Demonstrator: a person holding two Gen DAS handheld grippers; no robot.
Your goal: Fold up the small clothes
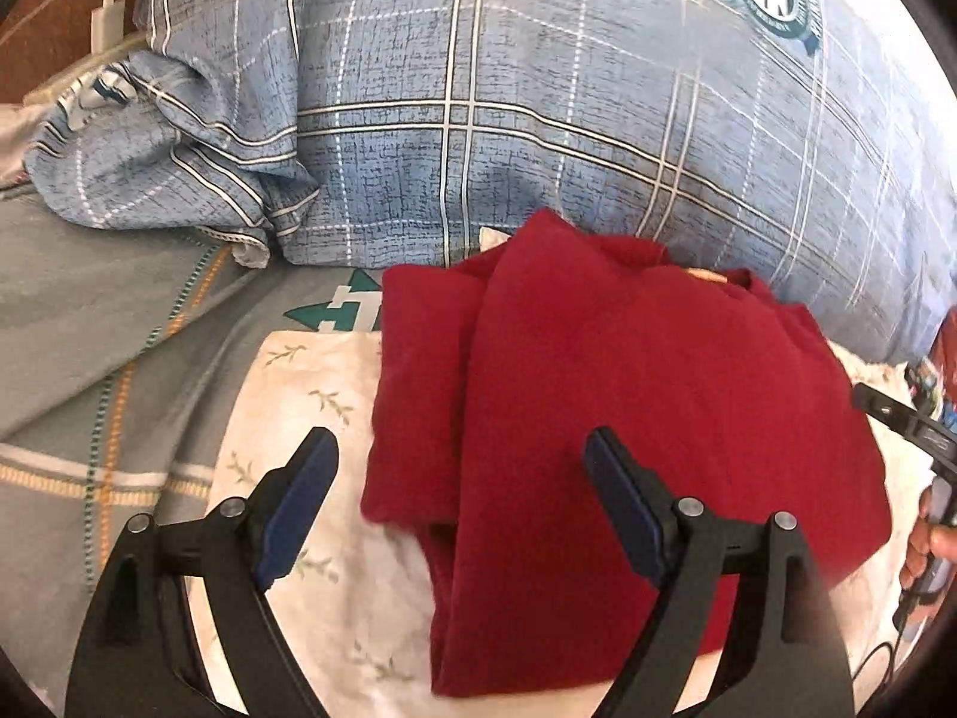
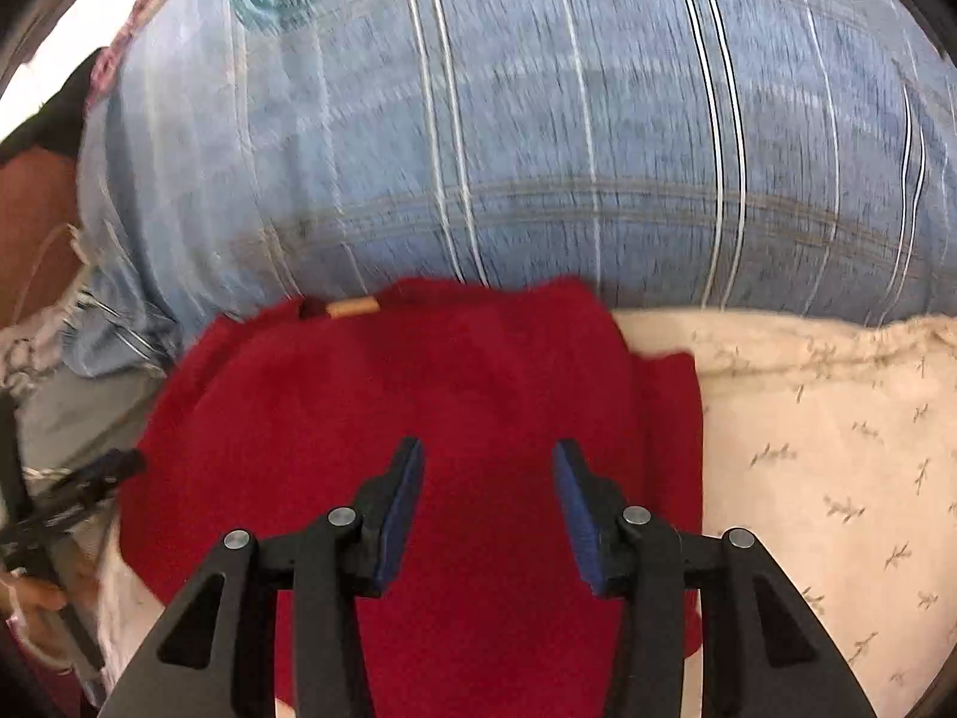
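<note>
Blocked at the back by big blue plaid pillow (image 1: 598, 119), bulging right up against far edge of red garment (image 1: 628, 407). Crumpled blue pillowcase (image 1: 173, 167) piled at back left, charger and cable (image 1: 104, 18) behind it. Open grey bedsheet (image 1: 90, 311) on the left, flat, free to pass. Cream floral cloth (image 1: 287, 419) under garment, bare strip along its left side, wider bare area to its right in right wrist view. Left gripper (image 1: 460, 455) jaws wide, right gripper (image 2: 487, 461) jaws partly apart, both over garment, nothing between. Right gripper frame and hand (image 1: 927, 544) crowding garment's right edge in left view.
</note>
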